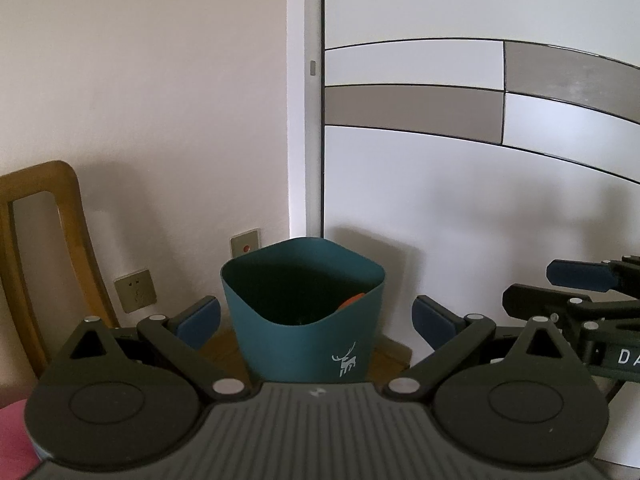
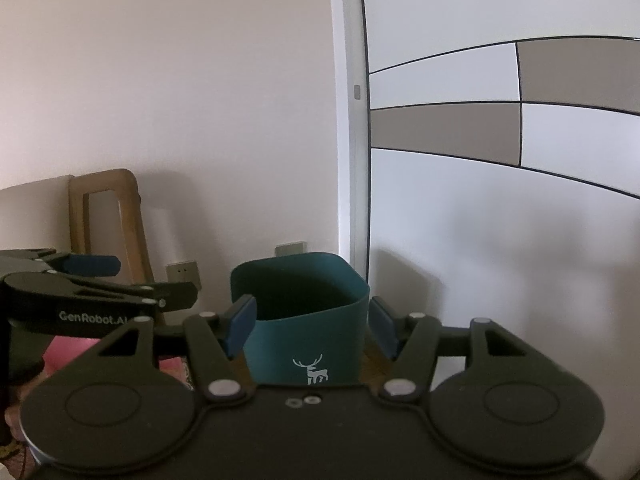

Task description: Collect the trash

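- One teal bin with a small white deer printed on its front stands straight ahead of both grippers, against the wall by the door frame; its mouth is open upward.
- One orange piece lies inside the bin, showing just over the near rim toward the right side; what it is I cannot tell.
- Two grippers are in the room, side by side, both aimed at the bin.
- Going left to right ahead of them: one wooden chair back leaning by the wall, two wall sockets low down, the bin, then a white door with grey bands.
- A pink thing lies under the left gripper's left side.
- Nothing stands between either gripper and the bin.
- The left gripper has its fingers spread wide, one either side of the bin as seen, pinching nothing and clear of it.
- The right gripper is likewise spread, its blue pads flanking the bin's walls; it grips nothing, though whether the pads brush the bin I cannot tell.
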The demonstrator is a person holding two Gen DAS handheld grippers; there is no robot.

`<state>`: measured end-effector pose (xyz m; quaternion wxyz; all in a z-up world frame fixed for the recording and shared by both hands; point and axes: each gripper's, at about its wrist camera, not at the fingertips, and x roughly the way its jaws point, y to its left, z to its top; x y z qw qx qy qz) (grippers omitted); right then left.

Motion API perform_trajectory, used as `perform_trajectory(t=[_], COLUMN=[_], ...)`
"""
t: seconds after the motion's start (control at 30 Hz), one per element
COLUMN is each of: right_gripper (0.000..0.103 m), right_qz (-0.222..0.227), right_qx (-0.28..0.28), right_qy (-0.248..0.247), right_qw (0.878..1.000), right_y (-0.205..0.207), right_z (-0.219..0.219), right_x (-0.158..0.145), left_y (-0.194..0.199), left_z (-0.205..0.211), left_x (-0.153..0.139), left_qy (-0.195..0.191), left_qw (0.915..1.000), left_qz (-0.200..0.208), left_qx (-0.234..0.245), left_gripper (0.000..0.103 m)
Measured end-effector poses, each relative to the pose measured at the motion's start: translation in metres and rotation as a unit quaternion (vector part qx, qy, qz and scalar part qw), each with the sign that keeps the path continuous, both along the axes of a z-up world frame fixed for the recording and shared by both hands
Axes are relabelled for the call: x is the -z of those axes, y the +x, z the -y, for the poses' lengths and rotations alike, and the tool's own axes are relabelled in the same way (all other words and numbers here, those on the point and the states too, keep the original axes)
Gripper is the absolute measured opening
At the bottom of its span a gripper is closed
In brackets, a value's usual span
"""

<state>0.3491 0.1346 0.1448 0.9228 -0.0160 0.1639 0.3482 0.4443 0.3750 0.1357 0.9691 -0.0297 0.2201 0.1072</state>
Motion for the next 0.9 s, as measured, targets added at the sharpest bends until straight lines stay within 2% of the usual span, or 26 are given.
perform_trajectory(t=[0.53, 0.67, 0.77, 0.9], right_gripper=[0.062, 0.062, 0.062, 0.062], right_qz=[-0.003, -0.002, -0.002, -0.005], right_qx=[-0.003, -0.003, -0.004, -0.005], right_qy=[0.007, 0.008, 0.007, 0.010], right_qw=[1.000, 1.000, 1.000, 1.000], right_y=[-0.003, -0.004, -0.006, -0.009], right_z=[0.008, 0.010, 0.013, 0.018], right_x=[-0.002, -0.003, -0.003, -0.002], left_y=[0.000, 0.003, 0.003, 0.004], left_z=[0.003, 0.001, -0.001, 0.001], left_x=[-0.004, -0.002, 0.000, 0.001], left_qy=[0.005, -0.006, -0.015, -0.007], left_qw=[1.0000, 0.9999, 0.9999, 1.0000], left_qz=[0.000, -0.003, 0.000, 0.003], left_qx=[0.005, 0.009, 0.004, -0.004], left_gripper=[0.103, 0.103, 0.103, 0.103])
